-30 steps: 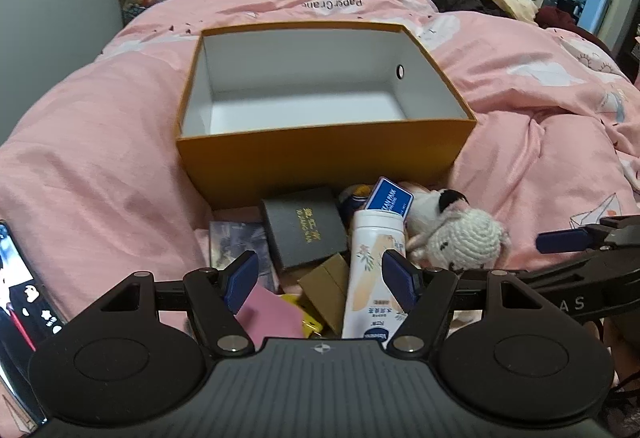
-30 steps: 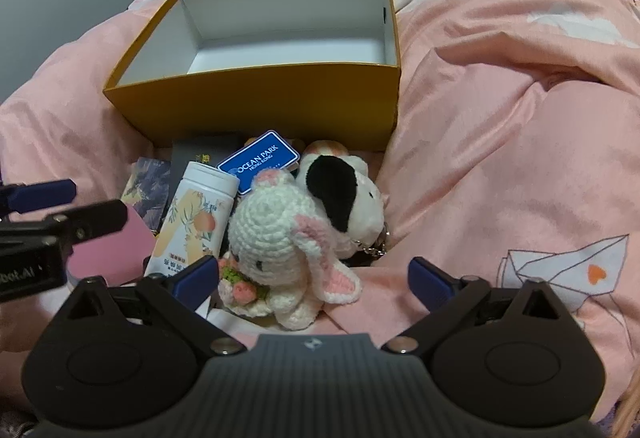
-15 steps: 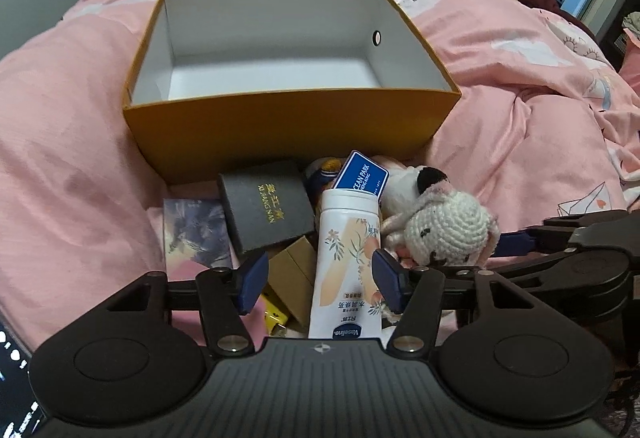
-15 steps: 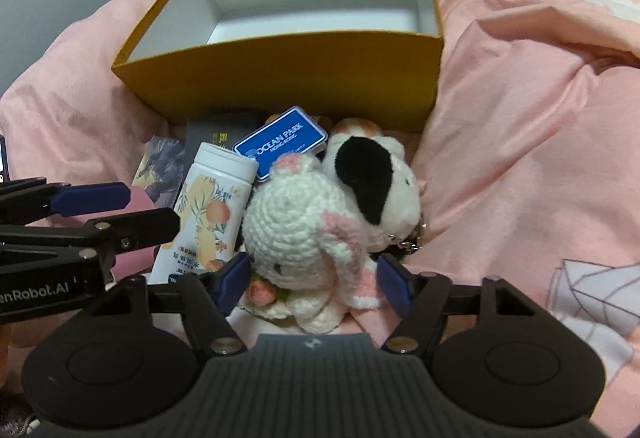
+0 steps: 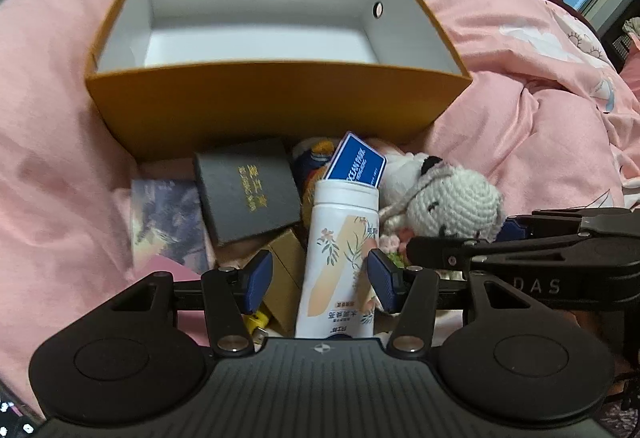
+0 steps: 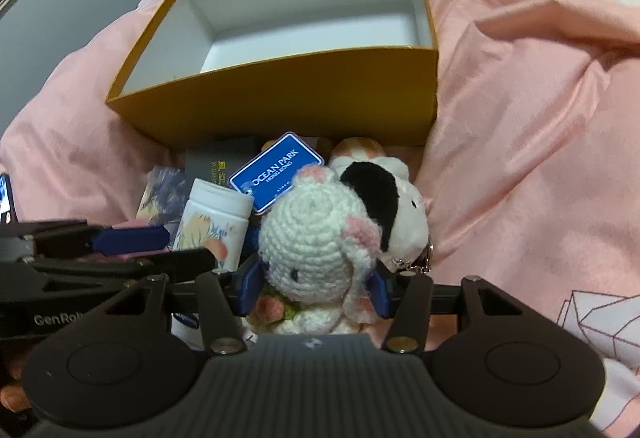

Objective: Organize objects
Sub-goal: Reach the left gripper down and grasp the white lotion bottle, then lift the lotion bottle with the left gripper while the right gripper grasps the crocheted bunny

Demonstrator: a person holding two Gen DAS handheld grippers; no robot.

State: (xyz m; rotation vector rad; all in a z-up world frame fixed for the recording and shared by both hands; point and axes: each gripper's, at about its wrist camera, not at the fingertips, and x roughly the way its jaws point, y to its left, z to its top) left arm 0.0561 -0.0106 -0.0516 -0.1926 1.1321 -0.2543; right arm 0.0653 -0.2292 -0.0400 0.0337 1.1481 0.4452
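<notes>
Since a second earlier, you had brought both tools lower and closer over the pile of things on the pink bed point(image 5: 60, 166), and both had narrowed. Your left tool point(image 5: 320, 278) was closing around the white lotion bottle point(image 5: 340, 250), which lay between its blue pads; the right-hand pad looked to be at the bottle's side, while the left-hand pad stood clear of it, so the bottle was not yet gripped. Your right tool point(image 6: 314, 288) was closing on the crocheted white bunny point(image 6: 316, 234), its pads hard against the yarn on either side. A black-and-white plush point(image 6: 396, 206) leaned just behind the bunny, and a blue Ocean Park card point(image 6: 276, 170) rested tilted against the bottle's cap. A dark grey box point(image 5: 248, 190) lay left of the bottle, partly over a picture card point(image 5: 168, 222). Behind the pile sat the orange box point(image 5: 280, 110), open, with its white inside bare.
</notes>
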